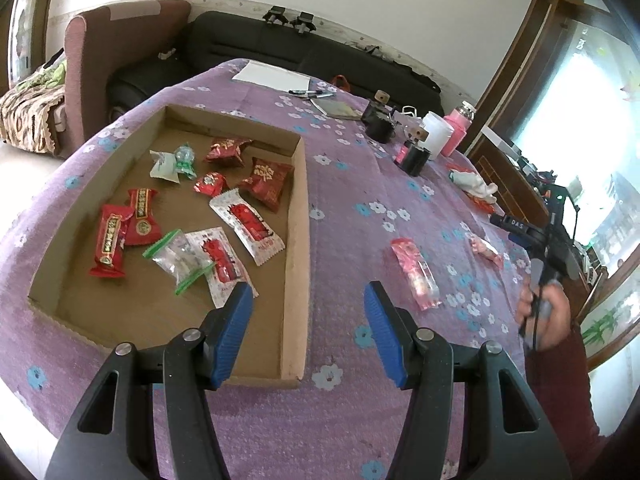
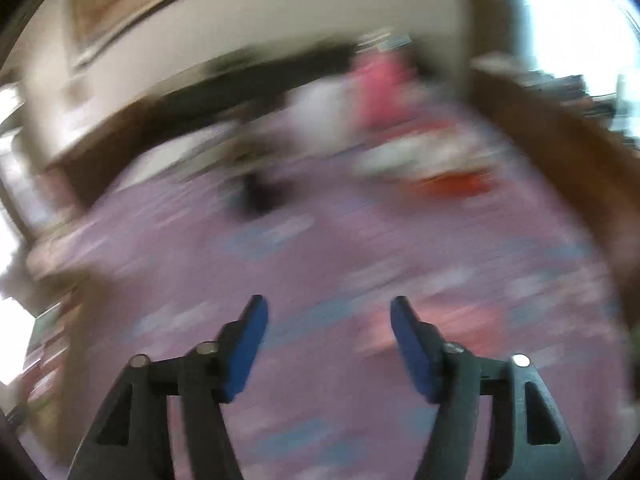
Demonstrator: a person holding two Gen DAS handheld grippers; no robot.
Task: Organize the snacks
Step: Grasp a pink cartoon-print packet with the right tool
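A shallow cardboard tray (image 1: 298, 240) lies on the purple flowered tablecloth (image 1: 344, 208) and holds several snack packets: red ones (image 1: 110, 240), white-and-red ones (image 1: 246, 226) and a clear green-edged bag (image 1: 176, 258). My left gripper (image 1: 308, 296) hovers open over the tray's near right corner, nothing between its blue pads. A pink-and-clear packet (image 1: 416, 274) lies on the cloth right of the tray, and a smaller pink packet (image 1: 486, 250) farther right. A hand (image 1: 542, 316) at the right edge holds the right gripper's handle. In the blurred right wrist view my right gripper (image 2: 328, 316) is open and empty above the cloth.
At the table's far side stand a pink bottle (image 1: 460, 128), a white jar (image 1: 436, 132), black devices (image 1: 416, 156), pens and paper (image 1: 272, 74). A white cloth with red (image 1: 476, 186) lies near the right edge. A dark sofa (image 1: 304, 52) and a brown armchair (image 1: 100, 60) stand behind.
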